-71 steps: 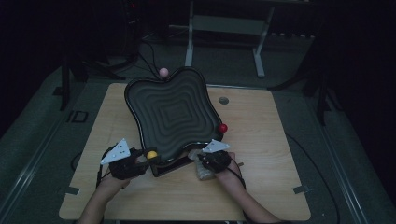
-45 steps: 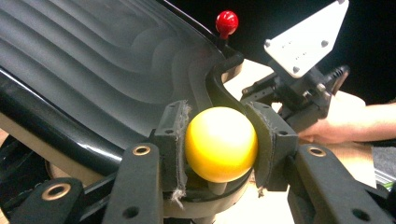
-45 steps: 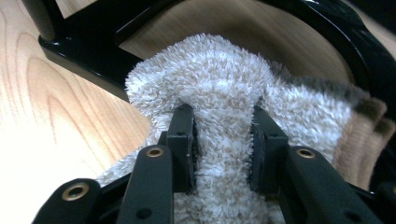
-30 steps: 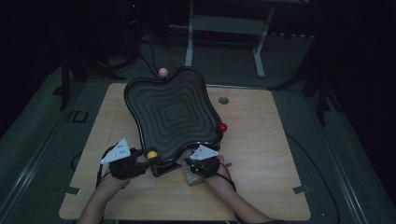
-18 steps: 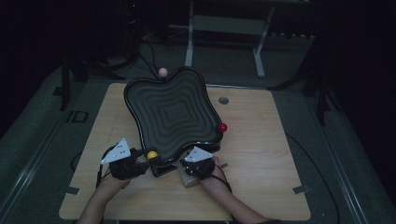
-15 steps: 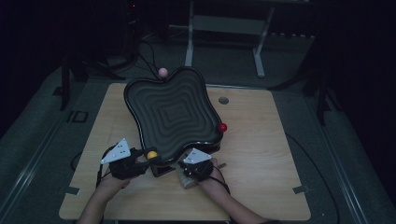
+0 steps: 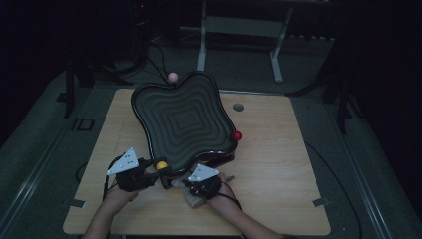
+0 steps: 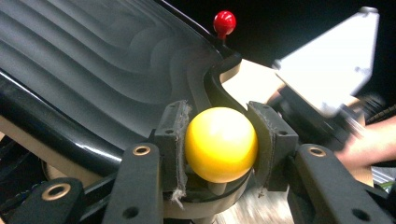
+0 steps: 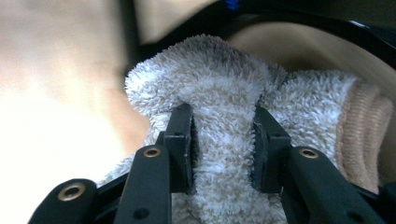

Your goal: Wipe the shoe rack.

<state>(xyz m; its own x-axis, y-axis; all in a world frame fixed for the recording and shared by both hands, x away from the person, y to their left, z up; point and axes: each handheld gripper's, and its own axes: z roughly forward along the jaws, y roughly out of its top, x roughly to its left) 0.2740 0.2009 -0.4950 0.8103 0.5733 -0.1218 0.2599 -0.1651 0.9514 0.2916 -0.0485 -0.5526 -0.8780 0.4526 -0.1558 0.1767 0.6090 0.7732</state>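
Left gripper (image 8: 219,144): clamps yellow knob (image 8: 221,143) at black tray's (image 7: 184,119) near rim.
Right gripper (image 9: 223,149): jaws have just eased wider, pinching fluffy cloth (image 9: 224,93).

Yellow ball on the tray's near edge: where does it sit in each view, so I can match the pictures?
High view: the yellow ball sits at the black tray's near-left corner, at the left gripper.
Left gripper view: low centre, clamped between both pads.
Right gripper view: not seen; the right gripper grips a fluffy sock.
Shared landmark: the red ball on the tray's rim.
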